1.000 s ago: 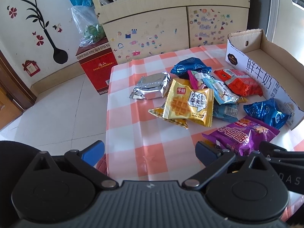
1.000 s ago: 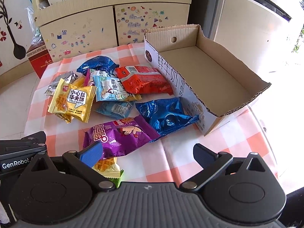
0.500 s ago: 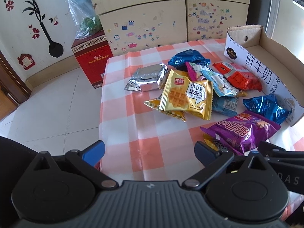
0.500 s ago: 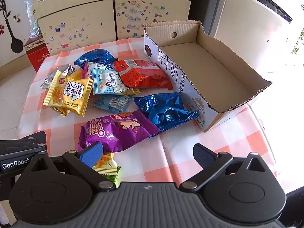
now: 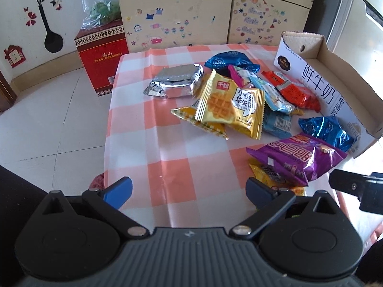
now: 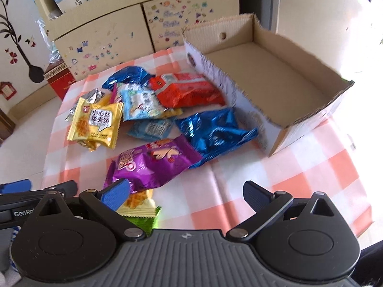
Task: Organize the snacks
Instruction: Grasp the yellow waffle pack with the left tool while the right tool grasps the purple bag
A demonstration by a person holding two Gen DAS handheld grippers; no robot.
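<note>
Both grippers hover empty above a table draped in an orange-and-white checked cloth (image 5: 167,167). The left gripper (image 5: 189,189) has its blue-tipped fingers spread wide over the near edge; the right gripper (image 6: 185,193) is likewise spread, nothing between its fingers. Snack packets lie heaped toward the middle of the table: a silver foil pack (image 5: 176,82) nearest the left edge, a yellow waffle packet (image 5: 229,105) just beside it, a red packet (image 6: 189,91) touching the box wall, and a blue packet (image 6: 213,131) and a purple bag (image 6: 153,162) toward the near edge. The open cardboard box (image 6: 263,67) stands bare along the right edge.
</note>
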